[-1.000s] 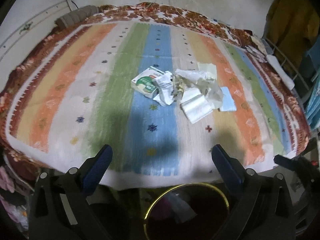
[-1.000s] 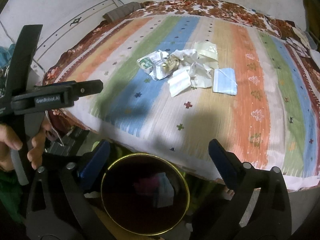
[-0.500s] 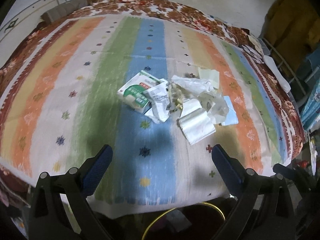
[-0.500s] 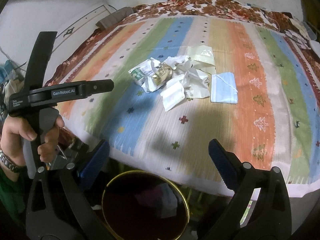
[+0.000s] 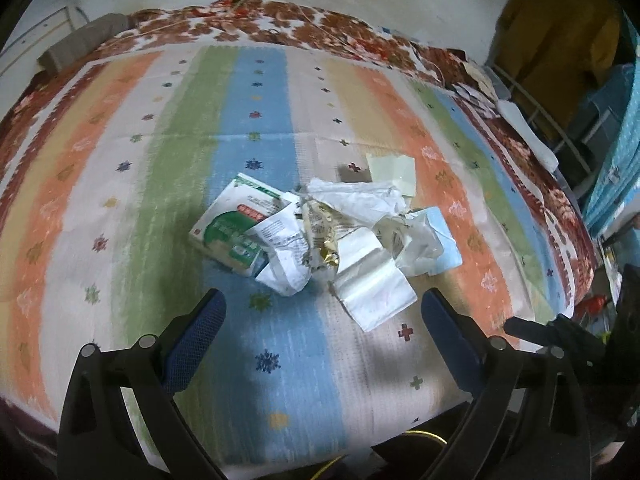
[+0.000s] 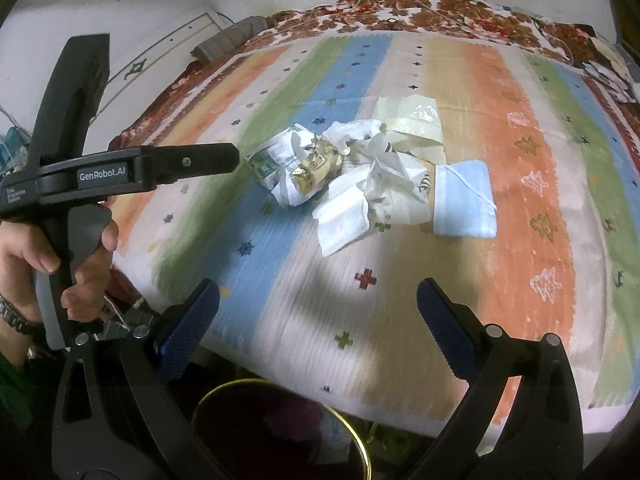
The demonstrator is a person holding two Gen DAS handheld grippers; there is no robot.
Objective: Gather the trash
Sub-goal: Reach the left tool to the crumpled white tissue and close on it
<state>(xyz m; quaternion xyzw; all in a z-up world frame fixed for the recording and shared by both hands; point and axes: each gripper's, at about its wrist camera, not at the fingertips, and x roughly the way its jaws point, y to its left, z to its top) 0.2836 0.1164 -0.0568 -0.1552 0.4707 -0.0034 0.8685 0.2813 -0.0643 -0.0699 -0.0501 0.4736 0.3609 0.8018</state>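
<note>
Both hand-held grippers advanced over bed [image 5: 120,168] toward trash pile [image 5: 320,240]. Left hand-held gripper [image 5: 322,336] and right hand-held gripper [image 6: 318,312] gaped empty. Pile lay mid-bed, untouched; gold-rimmed bin [image 6: 280,432] near edge. Collection barely begun.

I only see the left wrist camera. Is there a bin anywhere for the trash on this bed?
Observer: Yes. The right wrist view shows a round dark bin with a gold rim below the near edge of the striped bedspread.
Operator: Who's holding my side?
Observer: A person's hand grips the handle of the left gripper, fingers open.
Operator: What's the blue thing?
Observer: It looks like a folded light blue face mask with a white ear loop.
</note>
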